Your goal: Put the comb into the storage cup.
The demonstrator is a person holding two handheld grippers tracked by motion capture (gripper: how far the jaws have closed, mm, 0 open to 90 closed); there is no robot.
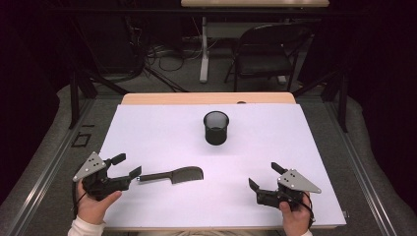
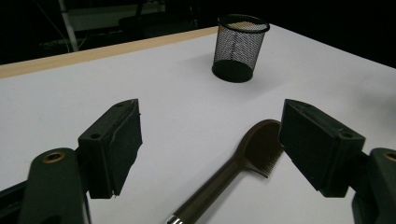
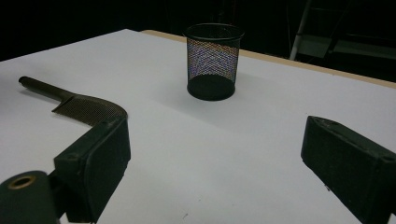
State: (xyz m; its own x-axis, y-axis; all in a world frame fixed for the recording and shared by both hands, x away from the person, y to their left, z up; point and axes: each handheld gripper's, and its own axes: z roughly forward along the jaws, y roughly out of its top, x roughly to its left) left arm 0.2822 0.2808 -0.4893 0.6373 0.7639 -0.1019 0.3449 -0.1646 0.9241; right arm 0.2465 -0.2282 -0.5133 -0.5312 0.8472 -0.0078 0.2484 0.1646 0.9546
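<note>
Basically a white table [image 1: 162,128] takes up most of the high view, with a wooden strip along its far edge and a grey floor with a dark folding chair [image 1: 268,51] beyond it. On the table, toward the far middle, stands a black mesh cup [image 1: 216,128] — upright, open end up, well apart from everything else; it also sits far off in the left gripper view [image 2: 240,46] and the right gripper view [image 3: 212,60]. Left gripper [image 1: 127,166] sits at the near left corner of the table, held in the person's left hand [image 1: 96,204], grey three-cornered plate on top. Its jaws are spread apart, nothing pinched. Right gripper [image 1: 263,176] sits at the near right, held in the right hand [image 1: 295,219], jaws also spread wide and released, bare table between them, pointing toward the middle of the table. Dark comb [image 1: 172,175] lies flat on the table at near left-centre, between the two grippers but far closer to the left one. Its handle end with a small metal tip points at the left gripper, just beside the lower jaw tip — touching or not, cannot tell. In the left gripper view the comb [image 2: 233,175] lies between the open jaws, handle toward the camera, toothed head just beside the right-hand jaw, pads not pressing it.
</note>
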